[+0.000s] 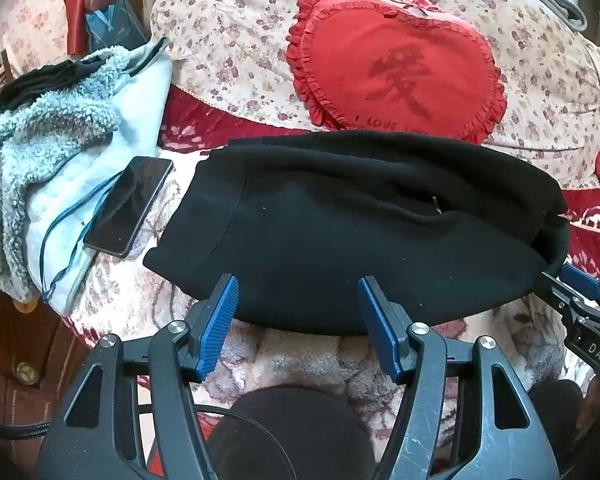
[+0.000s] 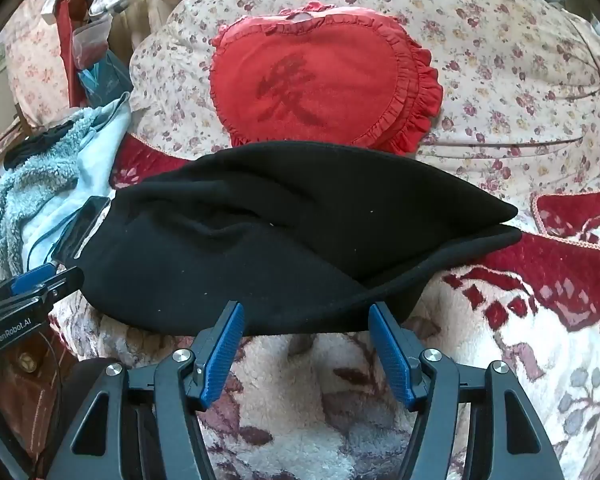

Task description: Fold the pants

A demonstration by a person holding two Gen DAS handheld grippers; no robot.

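black pants [image 1: 340, 232] folded just ahead of both grippers; left gripper [image 1: 296, 288] & right gripper [image 2: 306, 316] jaws wide apart, holding nothing.

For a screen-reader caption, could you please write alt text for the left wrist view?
Open left tongs hover at the near edge of folded black pants on a patterned blanket. A phone lies left of the pants, a red heart pillow behind them.

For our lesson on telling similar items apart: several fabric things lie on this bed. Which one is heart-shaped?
The red cushion with the ruffled edge, lying on the floral quilt behind the black pants. The pants and pale blue fleece garment have no heart outline.
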